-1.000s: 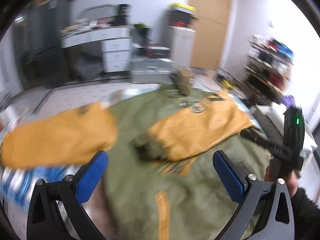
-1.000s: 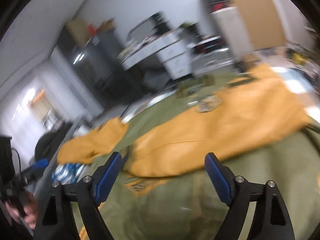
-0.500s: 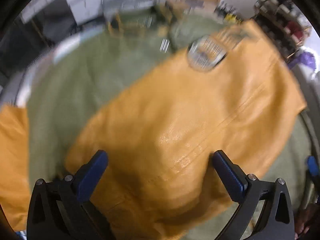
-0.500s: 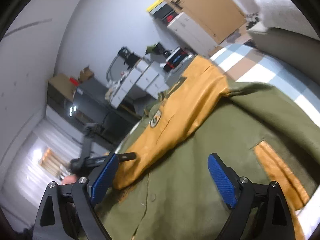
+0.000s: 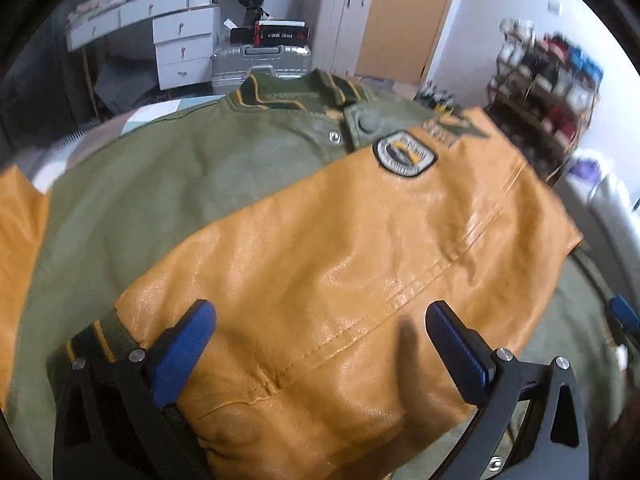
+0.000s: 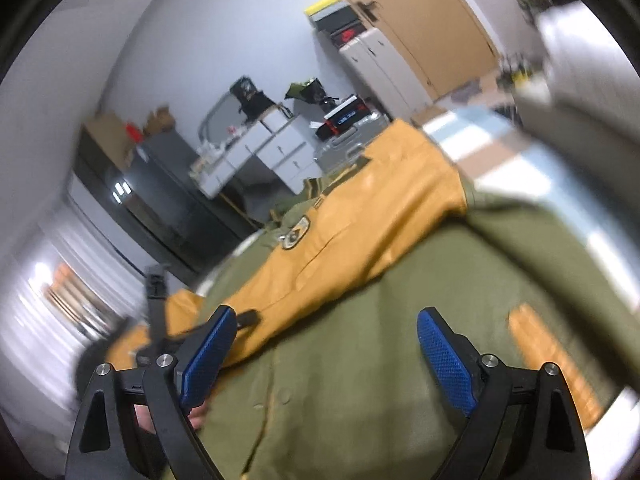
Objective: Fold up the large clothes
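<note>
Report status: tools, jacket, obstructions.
Left tool open over yellow sleeve. Right tool open above green jacket. Sleeve folded across body. No obstruction visible.

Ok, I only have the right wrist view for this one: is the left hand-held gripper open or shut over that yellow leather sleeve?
Observer: Open. The left hand-held gripper has its jaws spread wide above the yellow leather sleeve and grips nothing.
Operator: Where does that sleeve end?
Observer: Its dark green ribbed cuff with yellow stripes lies just outside the finger on the left of the picture.
Operator: And the other sleeve?
Observer: The second yellow sleeve lies at the far left edge, beside the green jacket body, not folded across it.
</note>
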`<state>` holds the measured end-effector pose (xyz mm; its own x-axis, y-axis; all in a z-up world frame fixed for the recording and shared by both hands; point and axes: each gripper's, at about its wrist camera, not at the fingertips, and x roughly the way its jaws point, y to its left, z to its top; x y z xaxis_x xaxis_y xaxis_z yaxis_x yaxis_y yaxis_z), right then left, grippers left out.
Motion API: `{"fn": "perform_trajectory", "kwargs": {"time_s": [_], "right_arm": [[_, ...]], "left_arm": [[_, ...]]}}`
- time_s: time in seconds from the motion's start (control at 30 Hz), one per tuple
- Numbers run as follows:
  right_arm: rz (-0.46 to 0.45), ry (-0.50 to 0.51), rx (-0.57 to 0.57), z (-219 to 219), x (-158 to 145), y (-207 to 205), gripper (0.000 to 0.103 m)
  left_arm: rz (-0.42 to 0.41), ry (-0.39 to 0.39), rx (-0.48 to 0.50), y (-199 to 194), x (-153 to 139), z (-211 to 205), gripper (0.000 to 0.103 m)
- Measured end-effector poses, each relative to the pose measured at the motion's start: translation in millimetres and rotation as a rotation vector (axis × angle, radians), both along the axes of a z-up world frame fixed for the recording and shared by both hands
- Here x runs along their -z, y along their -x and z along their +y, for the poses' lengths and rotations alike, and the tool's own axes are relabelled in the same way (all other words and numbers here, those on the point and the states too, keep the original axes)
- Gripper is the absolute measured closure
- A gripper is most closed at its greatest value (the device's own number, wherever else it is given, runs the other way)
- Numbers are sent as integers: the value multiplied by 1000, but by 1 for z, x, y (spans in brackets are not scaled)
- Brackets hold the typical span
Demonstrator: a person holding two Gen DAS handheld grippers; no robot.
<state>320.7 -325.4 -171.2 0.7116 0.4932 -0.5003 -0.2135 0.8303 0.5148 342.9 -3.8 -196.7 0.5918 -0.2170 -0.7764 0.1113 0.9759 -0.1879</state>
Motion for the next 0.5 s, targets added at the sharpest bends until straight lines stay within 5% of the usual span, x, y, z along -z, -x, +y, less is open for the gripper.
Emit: {"fn": "perform_trajectory", "kwargs": {"time_s": [0.17, 0.23, 0.3, 0.33, 0.4, 0.5], "right_arm": [[-17, 392, 5, 49, -34, -77, 13], [20, 495, -5, 59, -22, -107, 27], [116, 595, -14, 63, -1, -138, 56], [203, 629, -10, 62, 16, -153, 63], [311, 658, -26, 59, 44, -165, 69], [307, 758, -64, 73, 38, -165, 75]], "left_arm": [[-12, 98, 5, 6, 0, 13, 1], [-11, 97, 7, 1, -3, 11, 1], [-11, 105, 6, 2, -7, 10, 1], [-12, 111, 5, 1, -8, 12, 1], [-19, 134, 3, -1, -12, 16, 1], [-58, 170, -24, 8, -23, 21, 1]]}}
